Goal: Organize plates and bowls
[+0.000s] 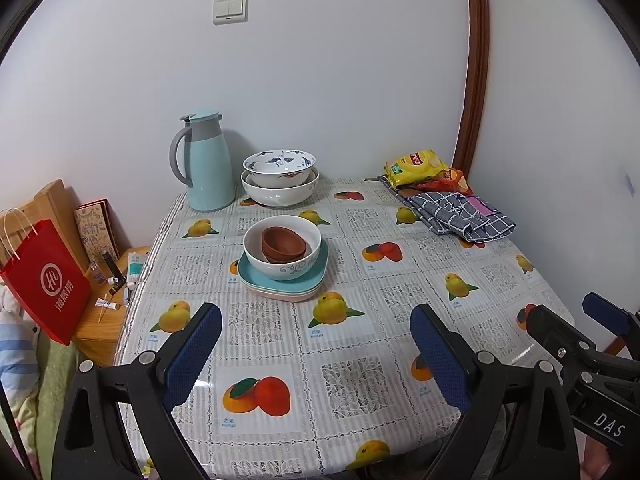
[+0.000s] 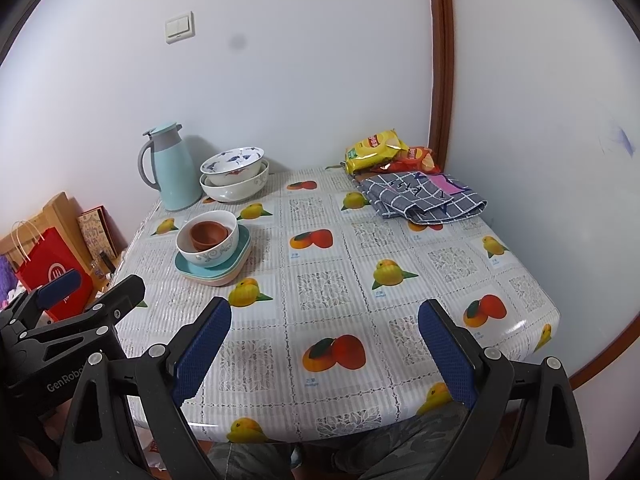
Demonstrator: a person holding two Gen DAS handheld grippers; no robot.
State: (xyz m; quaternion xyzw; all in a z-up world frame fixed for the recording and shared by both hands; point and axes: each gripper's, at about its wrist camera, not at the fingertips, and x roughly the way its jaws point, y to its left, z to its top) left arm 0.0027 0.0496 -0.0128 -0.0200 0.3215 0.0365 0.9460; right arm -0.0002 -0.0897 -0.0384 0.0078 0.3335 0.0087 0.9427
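Note:
A white bowl [image 1: 282, 258] [image 2: 208, 244] holding two nested brown bowls [image 1: 283, 243] [image 2: 209, 233] sits on stacked teal and pink plates [image 1: 256, 282] [image 2: 192, 269] mid-table. Behind it, by the wall, a blue-patterned bowl [image 1: 279, 166] [image 2: 233, 165] rests inside a larger white bowl [image 1: 279, 191] [image 2: 234, 188]. My left gripper [image 1: 316, 346] hangs open over the near table edge, nothing between its blue pads. My right gripper [image 2: 325, 340] is open too, over the near right part of the table, empty. Each gripper shows at the edge of the other's view.
A pale blue thermos jug [image 1: 206, 162] [image 2: 170, 168] stands left of the rear bowls. Snack bags [image 1: 416, 168] [image 2: 376, 146] and a folded checked cloth [image 1: 460, 212] [image 2: 424, 196] lie at the back right. A red paper bag [image 1: 46, 280] and a wooden side table [image 1: 104, 328] sit left of the table.

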